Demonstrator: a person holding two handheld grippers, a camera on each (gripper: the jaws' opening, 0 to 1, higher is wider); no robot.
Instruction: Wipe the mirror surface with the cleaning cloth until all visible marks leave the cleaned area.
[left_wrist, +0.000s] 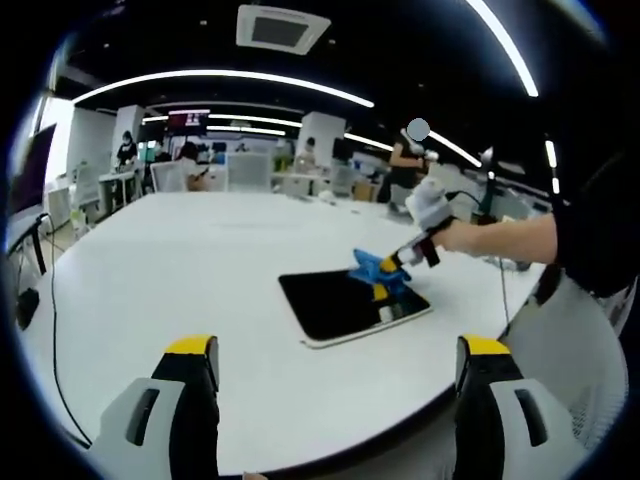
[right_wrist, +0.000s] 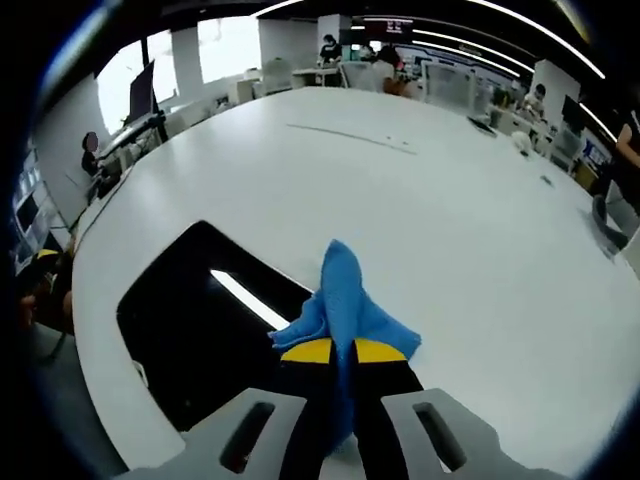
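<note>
Left gripper view: a wide white table (left_wrist: 180, 270) is seen in an open office, bare around the dark mirror (left_wrist: 340, 305). The left gripper (left_wrist: 338, 375) is held spread apart with nothing between its jaws. The right gripper (right_wrist: 342, 352) is clamped on the blue cloth (right_wrist: 345, 300), apparently touching the mirror's edge.

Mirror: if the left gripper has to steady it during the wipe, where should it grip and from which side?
Probably the near white rim of the mirror, from the left gripper's own side. It lies flat on the table, so only its thin edge is offered; the right gripper holds the blue cloth at the far corner.
</note>
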